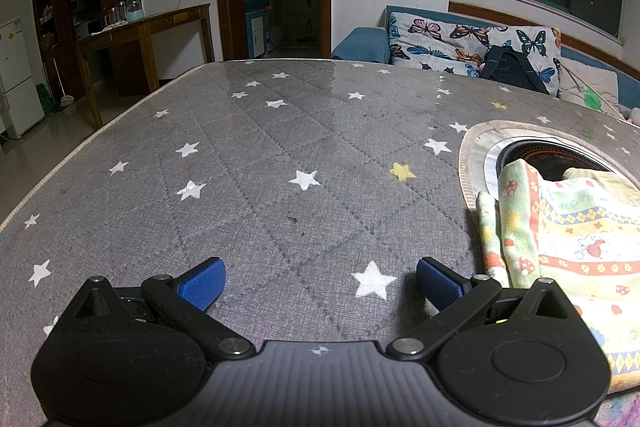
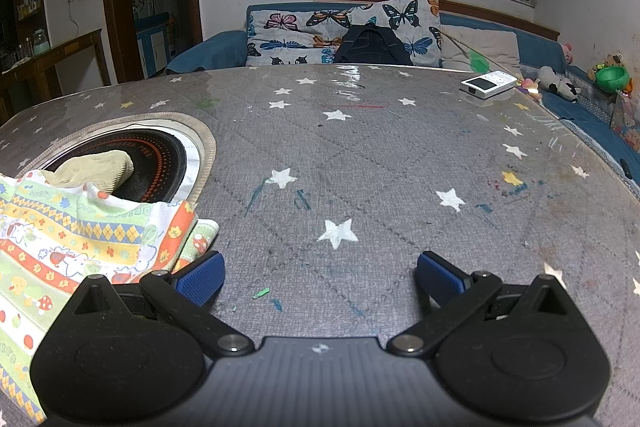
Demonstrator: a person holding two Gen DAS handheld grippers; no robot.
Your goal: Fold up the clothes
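1. The tabletop (image 1: 256, 155) is the biggest thing here, covered in grey quilted cloth with white and yellow stars under a glossy clear sheet; everything below is placed against the round cooker inset set into it.
2. The round cooker inset (image 2: 160, 155) is a black disc with orange dotted rings inside a pale trimmed ring; it sits at the right edge of the left wrist view and at the left of the right wrist view.
3. The patterned cloth (image 1: 568, 247), the garment to fold, has green, orange and yellow bands with mushrooms and cartoon animals. It lies crumpled on the near side of the inset, its far edge lapping over the inset's rim; it also shows in the right wrist view (image 2: 72, 239).
4. A tan ribbed cloth (image 2: 96, 169) lies bunched on the black disc itself, just behind the patterned cloth and touching it.
5. The left tongs (image 1: 320, 285) hang over bare tabletop to the left of the inset, blue pads spread wide, gripping nothing; the right-hand pad is just beside the patterned cloth's edge.
6. The right tongs (image 2: 320, 279) sit to the right of the inset, likewise spread wide and empty, the left-hand pad close against the cloth's corner.
7. A small white device (image 2: 488, 83) rests well beyond the inset, near the far right edge.
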